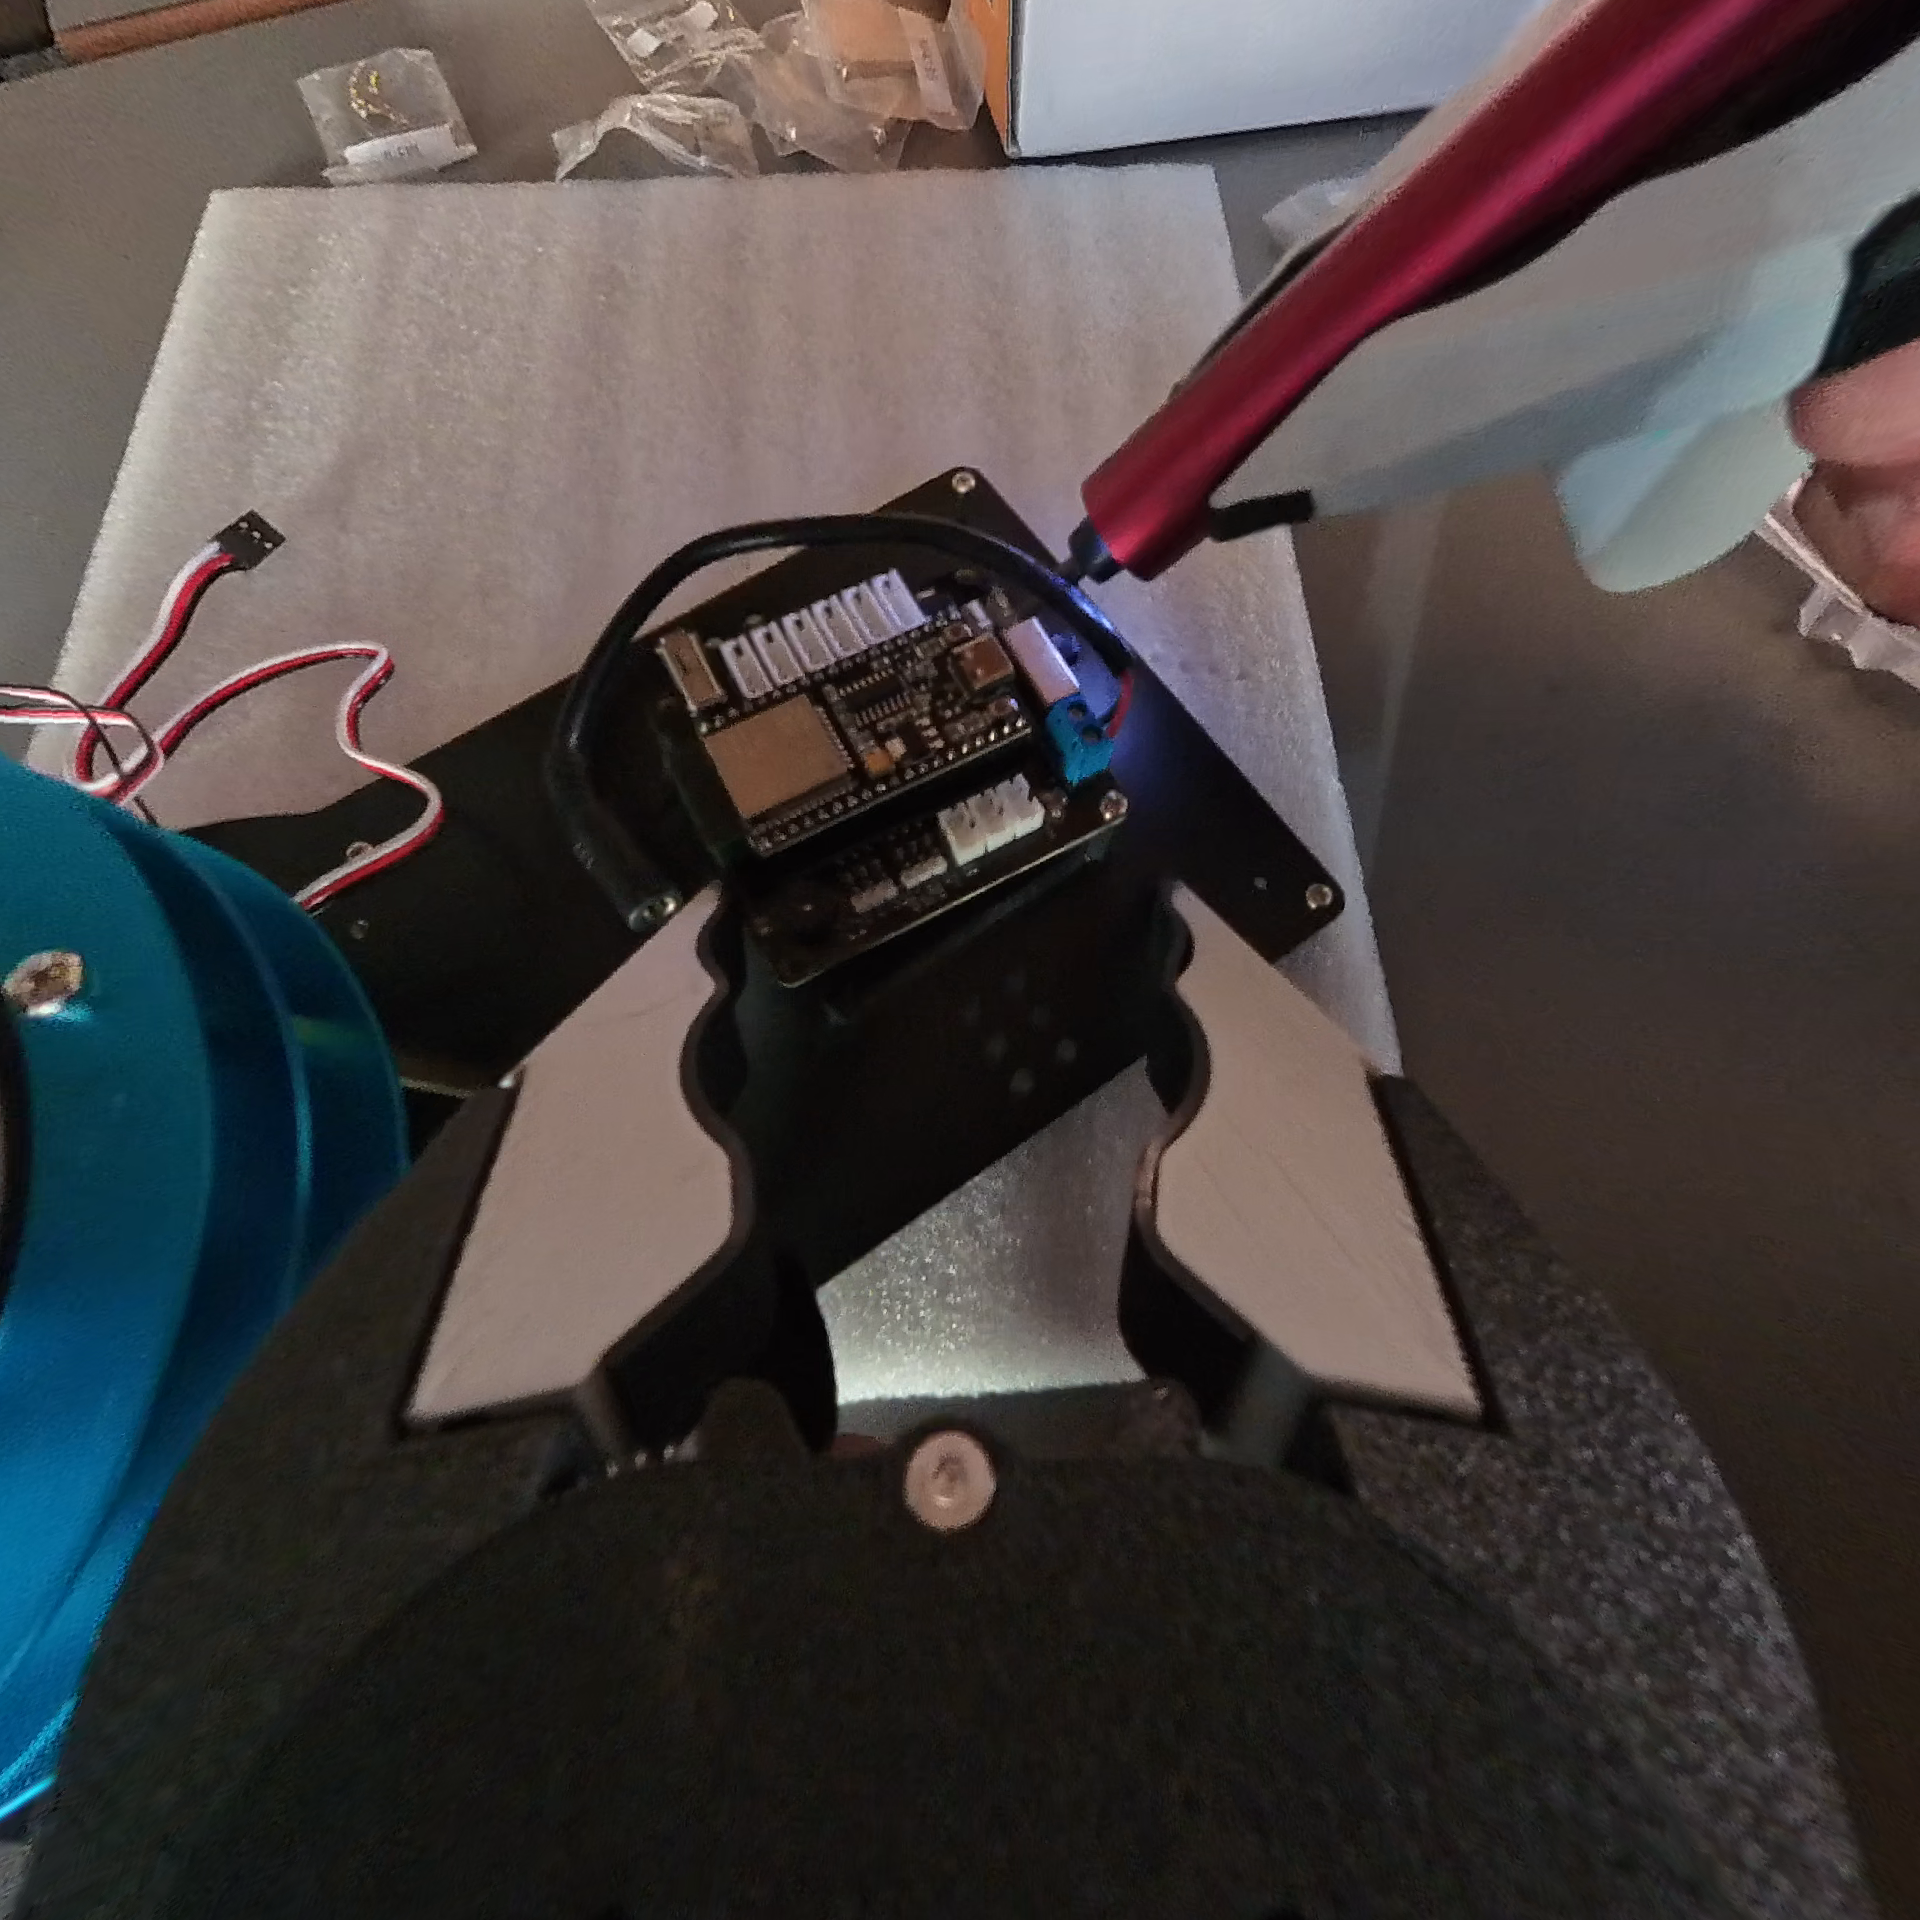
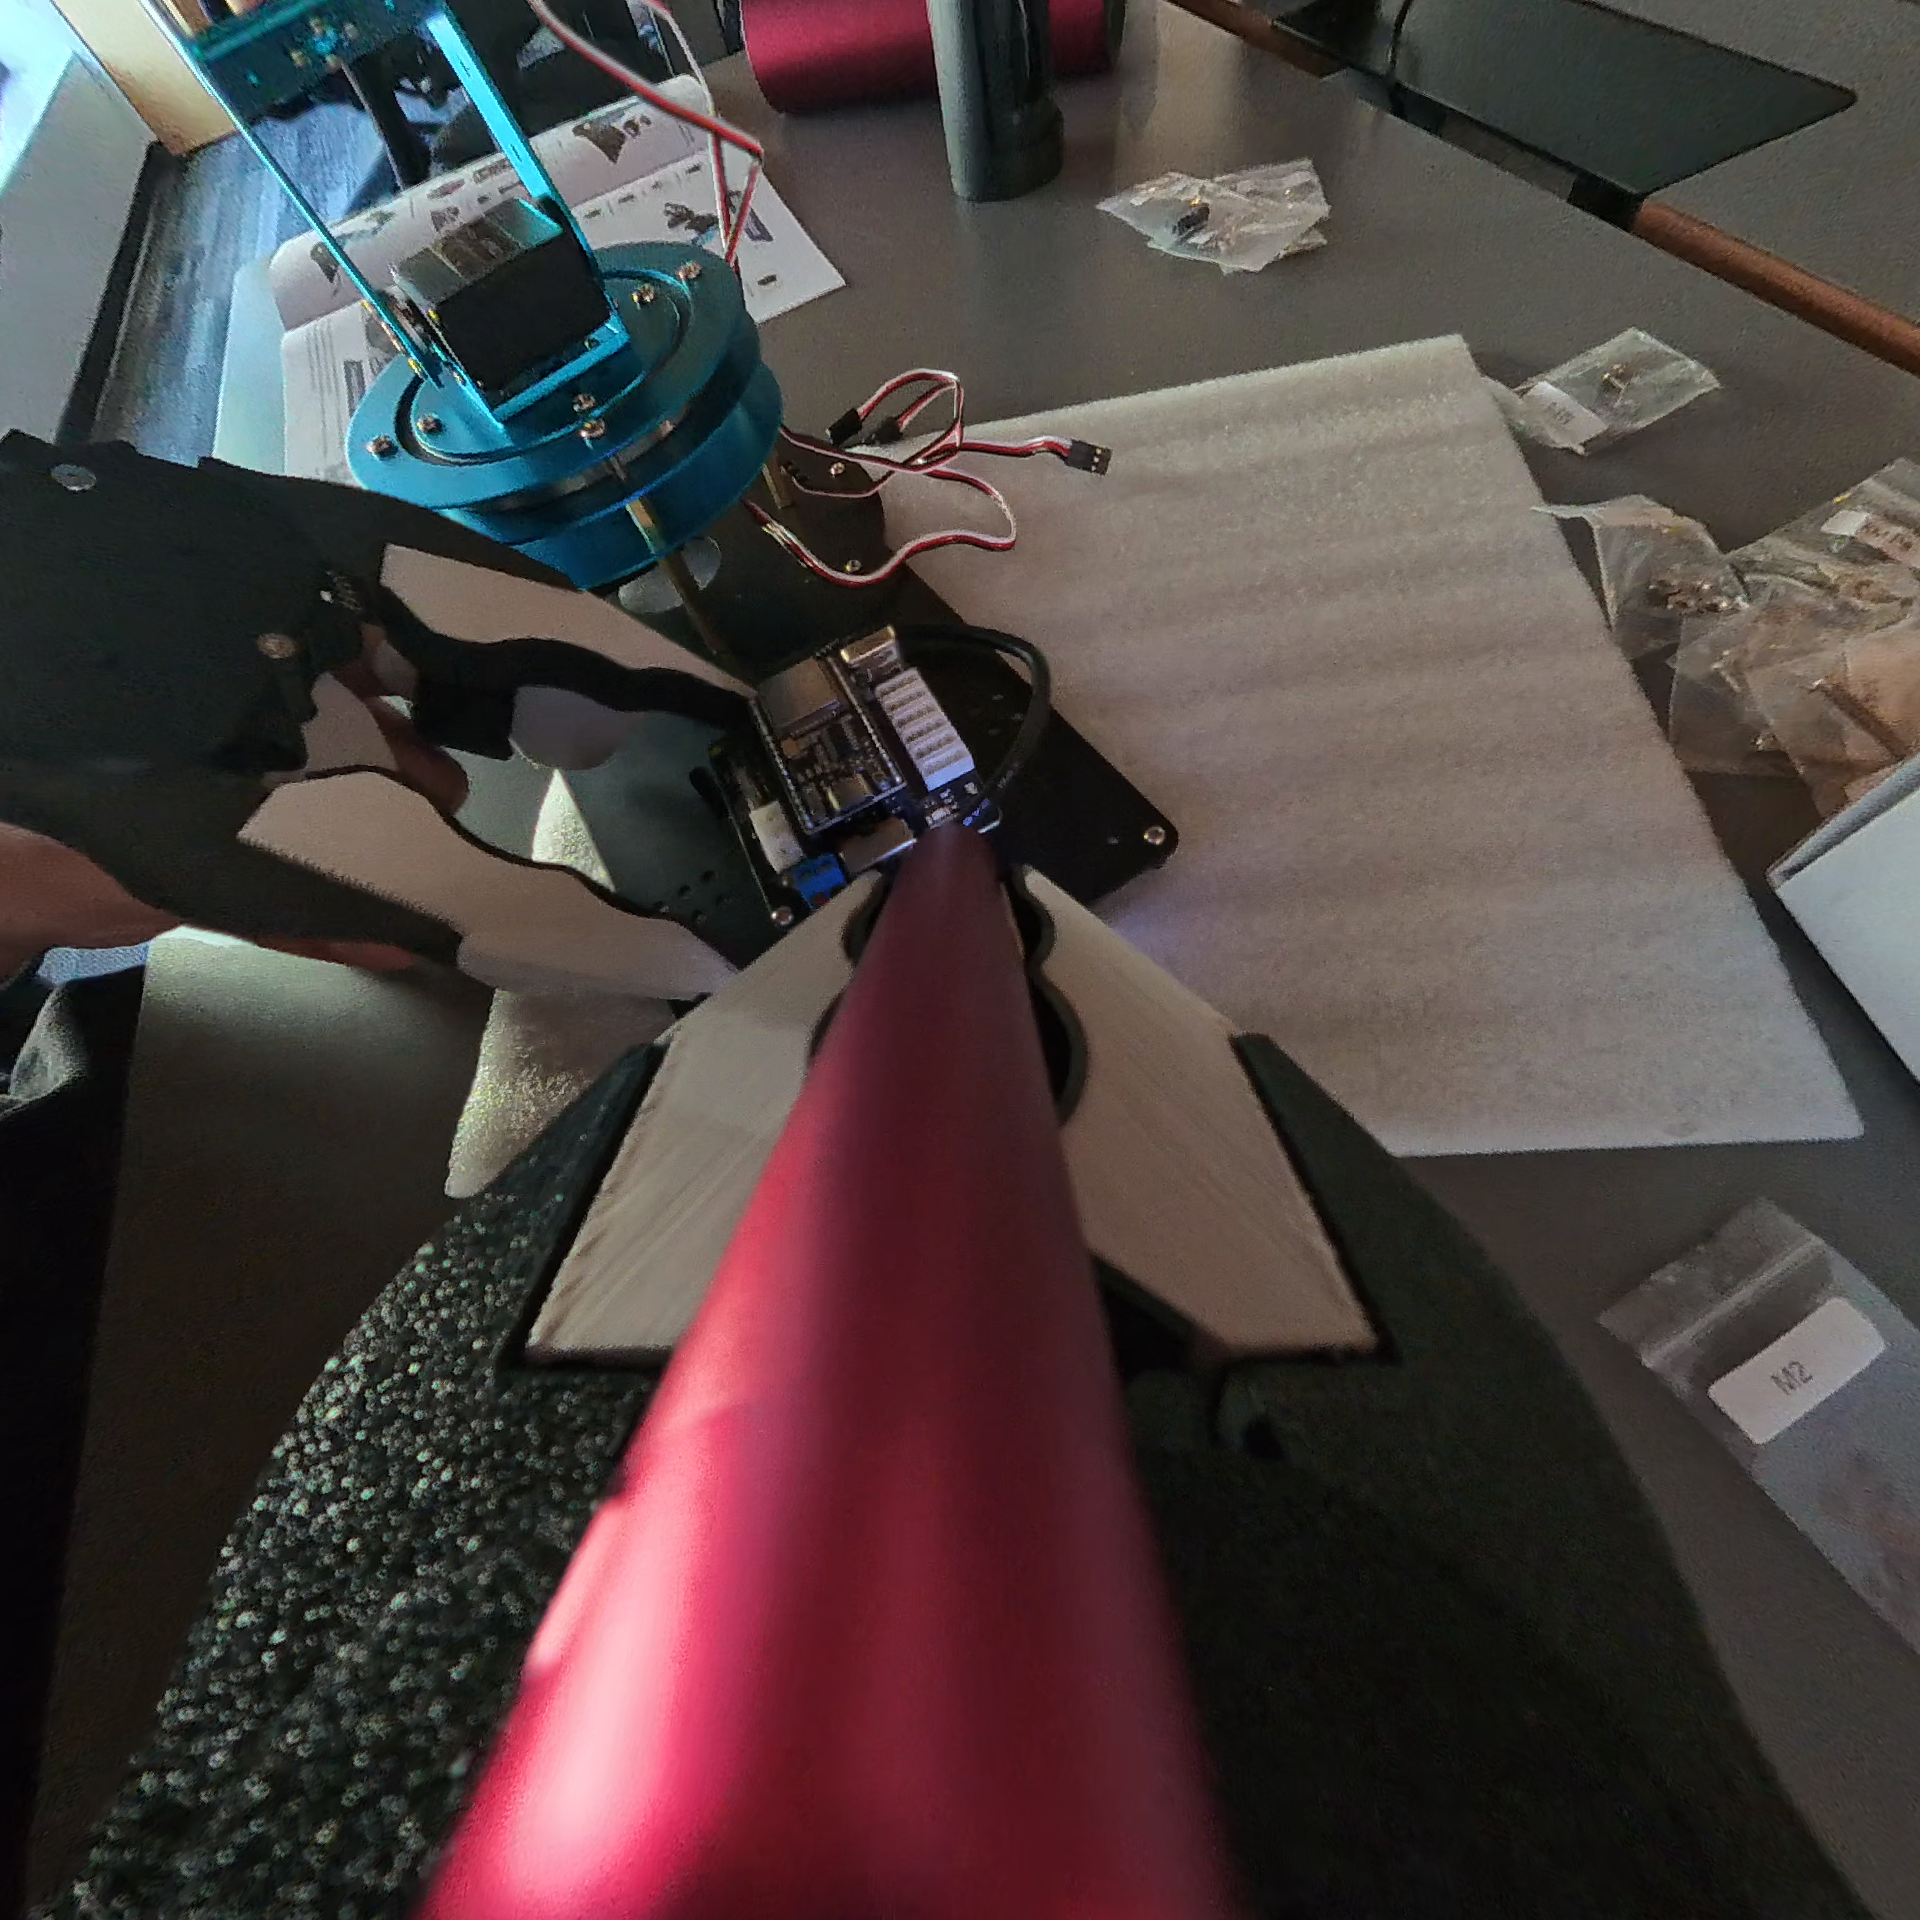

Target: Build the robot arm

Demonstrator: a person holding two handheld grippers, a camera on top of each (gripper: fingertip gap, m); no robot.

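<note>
A black circuit board (image 1: 883,748) with white connectors and a blue terminal block is mounted on a black base plate (image 1: 1226,831) that lies on a white foam sheet (image 1: 675,364). My left gripper (image 1: 945,935) is open, its jaws wide apart over the plate at the board's near end. In the right wrist view it (image 2: 738,831) comes in from the left. My right gripper (image 2: 945,899) is shut on a red electric screwdriver (image 2: 883,1351). The screwdriver's tip (image 1: 1086,566) is at the board's far right corner, where a bluish light glows. The board (image 2: 842,748) and plate (image 2: 1091,821) lie just ahead of it.
A blue metal turntable (image 2: 582,436) with a servo stands on the plate's far end, trailing red-white-black wires (image 2: 935,457). A black cable (image 1: 582,727) loops over the board. Bags of small parts (image 2: 1766,623), a white box (image 2: 1860,914), a booklet (image 2: 665,177) and a dark cylinder (image 2: 997,104) lie around the foam. The tips of one gripper are about 8 centimeters away from the tips of the other.
</note>
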